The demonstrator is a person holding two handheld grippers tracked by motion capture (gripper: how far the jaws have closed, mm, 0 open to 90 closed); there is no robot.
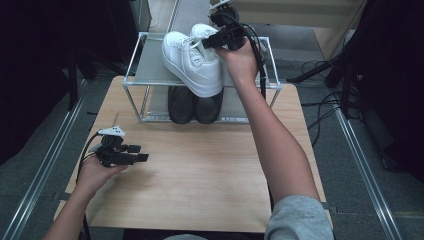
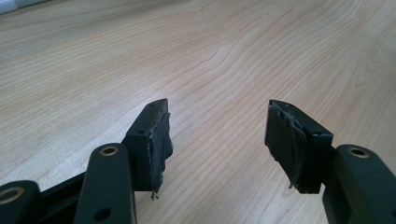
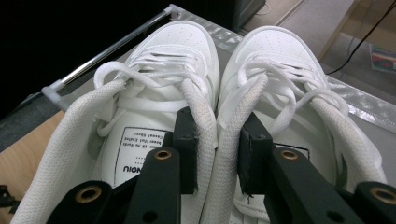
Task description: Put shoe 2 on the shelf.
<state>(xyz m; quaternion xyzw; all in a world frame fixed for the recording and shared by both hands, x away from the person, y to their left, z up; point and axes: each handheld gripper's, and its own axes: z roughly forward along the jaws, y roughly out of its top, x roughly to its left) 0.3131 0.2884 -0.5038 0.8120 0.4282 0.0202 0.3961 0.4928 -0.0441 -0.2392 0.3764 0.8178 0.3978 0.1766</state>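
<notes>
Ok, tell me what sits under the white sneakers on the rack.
Under the white sneakers, the rack's lower level holds a pair of black shoes; just their toes show, the rest is covered.

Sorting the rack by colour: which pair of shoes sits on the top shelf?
The white sneakers, pinched together by the right tool at their inner collars. The black pair stands on the shelf below them.
</notes>
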